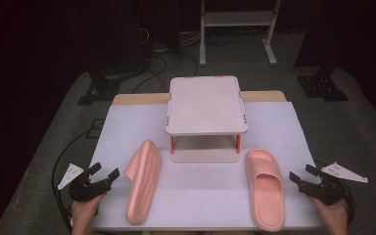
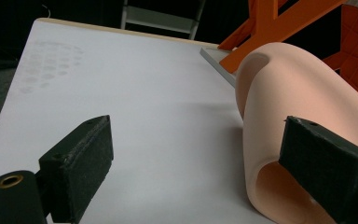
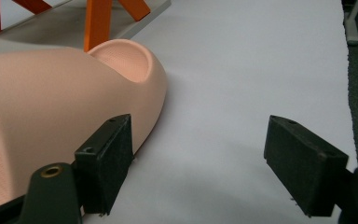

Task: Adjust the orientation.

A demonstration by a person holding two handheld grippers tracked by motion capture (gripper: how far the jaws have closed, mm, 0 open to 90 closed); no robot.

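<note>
My left gripper (image 1: 106, 174) gapes beside the tipped left slipper (image 1: 143, 180); my right gripper (image 1: 303, 176) gapes empty near the flat right slipper (image 1: 265, 188).

A small rack (image 1: 206, 105) stood at the middle of the table (image 1: 279, 132), toward its far edge. Before it, one slipper (image 1: 144, 181) lay on its side at the left, another slipper (image 1: 265, 188) flat at the right, well apart.

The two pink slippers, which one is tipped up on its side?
The left slipper, by the left tongs, stands on edge. The right slipper lies flat, sole down.
</note>
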